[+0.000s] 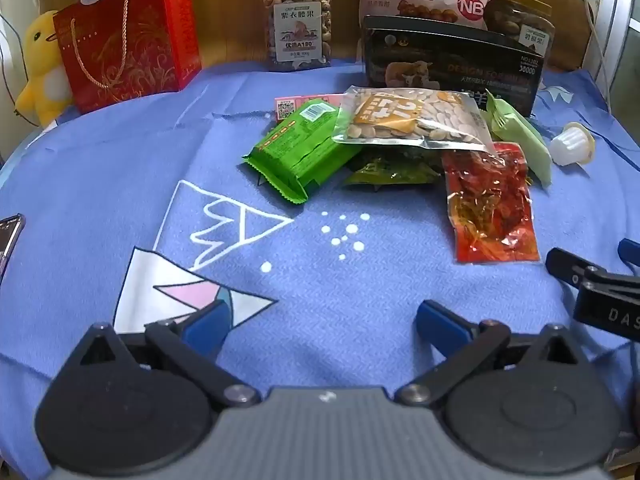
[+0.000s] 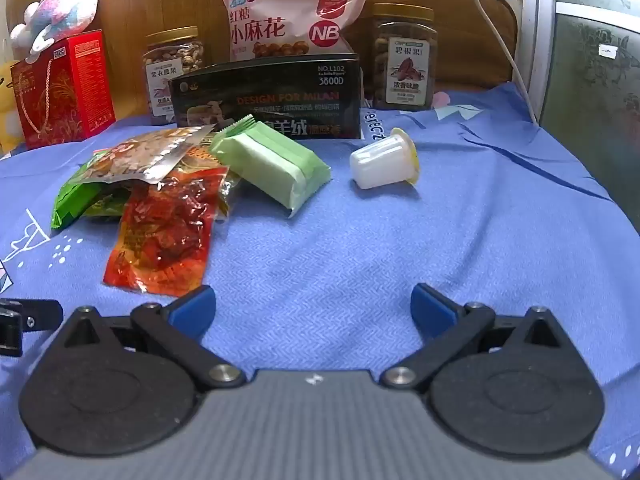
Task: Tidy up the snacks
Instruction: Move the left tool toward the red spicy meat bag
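Both grippers hover low over the blue cloth point(image 2: 460, 232), and both are spread wide with nothing between the blue pads. The left gripper point(image 1: 322, 320) faces the heap from the left side; the right gripper point(image 2: 312, 306) looks at it from the right, its fingers showing at the edge of the left view.

The snacks sit in a loose pile mid-cloth. A bright green packet point(image 1: 298, 152) lies at the left of the heap, a clear bag of pale seeds point(image 1: 412, 120) resting across its far end. Under that bag peeks a dark green pouch point(image 1: 390, 170) (contents too crumpled to read). The red pouch point(image 2: 164, 236) lies nearest the grippers, partly tucked under the seed bag. A pale green wrapped bar point(image 2: 272, 164) leans at the heap's right side, and a white jelly cup point(image 2: 384, 160) lies tipped on its side, apart from the rest.

Behind them stands a black box point(image 2: 268, 96), two nut jars, a pink bag and a red gift box point(image 1: 128, 36).
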